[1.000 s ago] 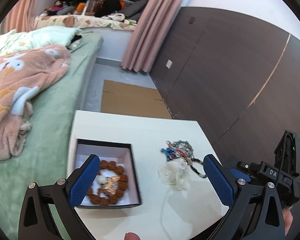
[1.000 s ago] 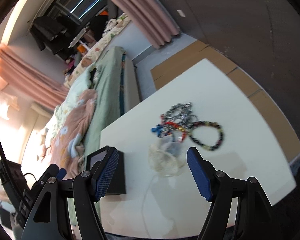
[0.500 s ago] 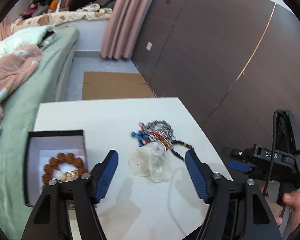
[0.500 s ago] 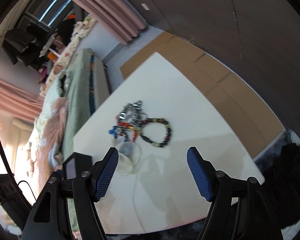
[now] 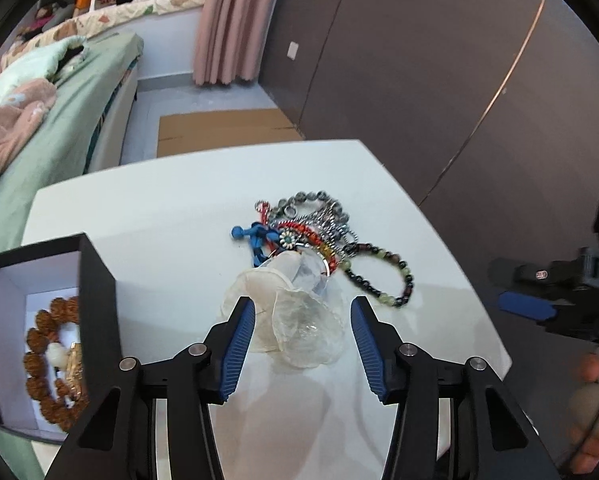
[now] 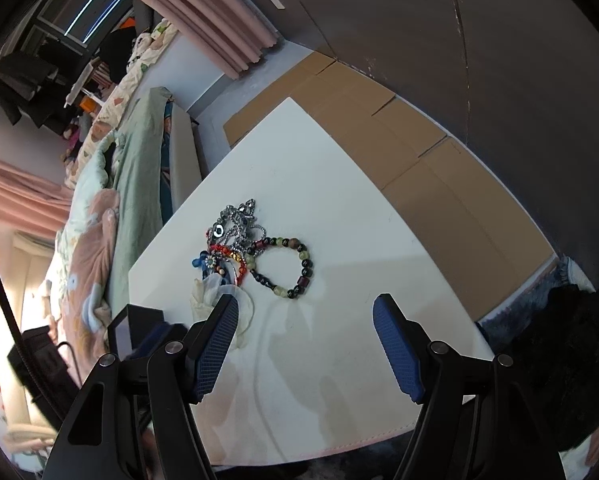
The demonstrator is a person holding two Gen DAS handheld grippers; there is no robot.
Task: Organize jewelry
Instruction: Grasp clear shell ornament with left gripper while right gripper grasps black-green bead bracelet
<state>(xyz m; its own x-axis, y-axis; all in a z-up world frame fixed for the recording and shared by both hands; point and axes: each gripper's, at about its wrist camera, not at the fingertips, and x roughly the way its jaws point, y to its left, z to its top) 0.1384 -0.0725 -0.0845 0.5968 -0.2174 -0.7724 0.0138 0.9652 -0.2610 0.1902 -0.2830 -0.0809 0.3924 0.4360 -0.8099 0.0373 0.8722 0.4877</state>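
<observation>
A tangle of bead bracelets and chains [image 5: 307, 228] lies mid-table, with a dark green-bead bracelet [image 5: 383, 276] at its right; the tangle also shows in the right wrist view [image 6: 235, 240]. A clear plastic bag [image 5: 295, 316] lies in front of it. A black box [image 5: 47, 332] at the left holds a brown bead bracelet [image 5: 51, 364]. My left gripper [image 5: 302, 340] is open, its fingers either side of the bag. My right gripper [image 6: 305, 344] is open and empty above the table's near part, short of the dark bracelet [image 6: 287, 268].
The white table [image 5: 171, 216] stands beside a green-covered bed [image 5: 59, 132] with a pink blanket. Flat cardboard [image 6: 399, 152] lies on the floor by a dark wall. The right gripper's body [image 5: 559, 288] is at the table's right edge.
My left gripper moved right from the box toward the bag and narrowed. My right gripper swung right, bringing the dark bracelet into line.
</observation>
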